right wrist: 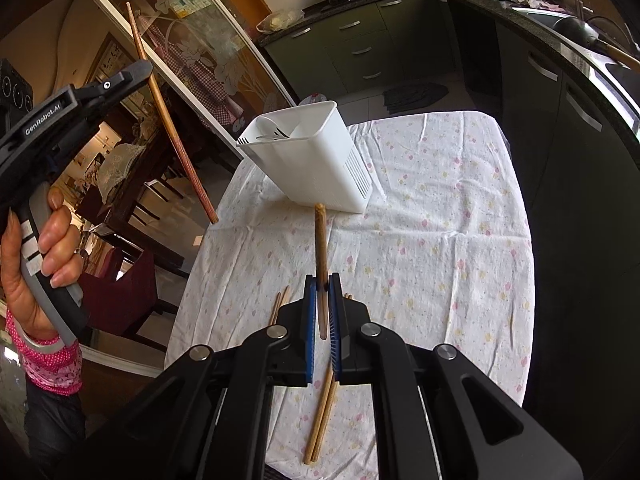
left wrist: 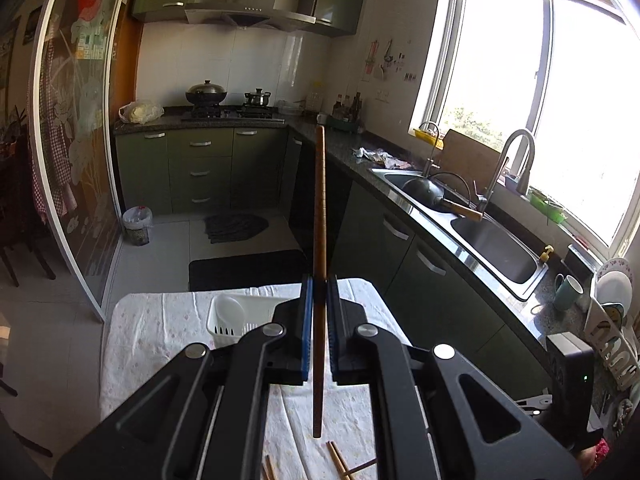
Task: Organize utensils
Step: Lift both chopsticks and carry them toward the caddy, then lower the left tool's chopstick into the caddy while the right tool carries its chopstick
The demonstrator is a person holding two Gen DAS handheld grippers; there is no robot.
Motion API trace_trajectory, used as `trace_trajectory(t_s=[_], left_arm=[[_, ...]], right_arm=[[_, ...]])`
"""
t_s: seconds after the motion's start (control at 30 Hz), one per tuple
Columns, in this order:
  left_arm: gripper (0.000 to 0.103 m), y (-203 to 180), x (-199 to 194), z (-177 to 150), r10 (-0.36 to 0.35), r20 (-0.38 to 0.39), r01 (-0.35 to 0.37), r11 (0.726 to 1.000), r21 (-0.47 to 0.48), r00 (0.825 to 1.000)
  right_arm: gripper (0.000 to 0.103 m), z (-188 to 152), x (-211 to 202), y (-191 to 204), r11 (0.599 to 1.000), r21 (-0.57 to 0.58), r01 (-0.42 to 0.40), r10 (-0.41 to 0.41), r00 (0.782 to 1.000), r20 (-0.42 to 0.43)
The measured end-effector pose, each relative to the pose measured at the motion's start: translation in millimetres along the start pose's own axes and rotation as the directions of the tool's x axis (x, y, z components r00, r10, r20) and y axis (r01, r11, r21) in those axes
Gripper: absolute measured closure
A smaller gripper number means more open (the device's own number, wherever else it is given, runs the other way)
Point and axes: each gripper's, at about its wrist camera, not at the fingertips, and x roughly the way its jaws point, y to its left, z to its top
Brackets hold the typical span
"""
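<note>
Left hand-held gripper (left wrist: 319, 292) pinches a long reddish-brown wooden chopstick (left wrist: 319, 216); right hand-held gripper (right wrist: 322, 286) pinches a lighter wooden chopstick (right wrist: 320, 236). White slotted plastic utensil holder (right wrist: 320, 160) near desk's (right wrist: 440, 220) far edge (loose chopsticks (right wrist: 320, 420) near edge).

Daylight floods through the large white-framed window (left wrist: 552, 100) at right, blown out to glare; the far green cabinets (left wrist: 200, 168) sit dimmer. Fisheye bends edges, corners vignette black.

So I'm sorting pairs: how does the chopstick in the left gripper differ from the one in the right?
The left gripper holds a dark reddish chopstick; the right gripper holds a paler tan chopstick. The reddish one is gripped near mid-length, the tan one nearer one end. Both are clamped in shut jaws, off the table.
</note>
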Motion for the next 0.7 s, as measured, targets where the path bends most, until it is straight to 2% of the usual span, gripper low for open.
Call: trace_trajectory(t_s=[0.17, 0.3, 0.5, 0.7], left_arm=[[0.096, -1.5, 7.1, 39.2, 0.049, 0.118, -0.054, 0.998, 0.043, 0.992], [0.096, 3.3, 26.9, 50.1, 0.086, 0.174, -0.101, 0.992, 0.076, 0.981], [0.096, 23.1, 68.1, 39.5, 0.120, 0.189, -0.138, 0.987, 0.085, 0.975], [0.096, 47.0, 108.0, 13.8, 0.138, 0.144, -0.149, 0.987, 0.065, 0.980]], right_arm=[[0.096, 2.7, 3.9, -4.2, 1.000, 0.006, -0.002, 0.002, 1.000, -0.008], [0.096, 6.5, 5.5, -4.0, 1.000, 0.005, -0.004, 0.004, 1.000, -0.008], [0.096, 11.8, 4.1, -0.1, 1.000, -0.001, -0.004, 0.004, 1.000, 0.000], [0.096, 20.4, -0.2, 4.1, 1.000, -0.004, -0.004, 0.004, 1.000, 0.017]])
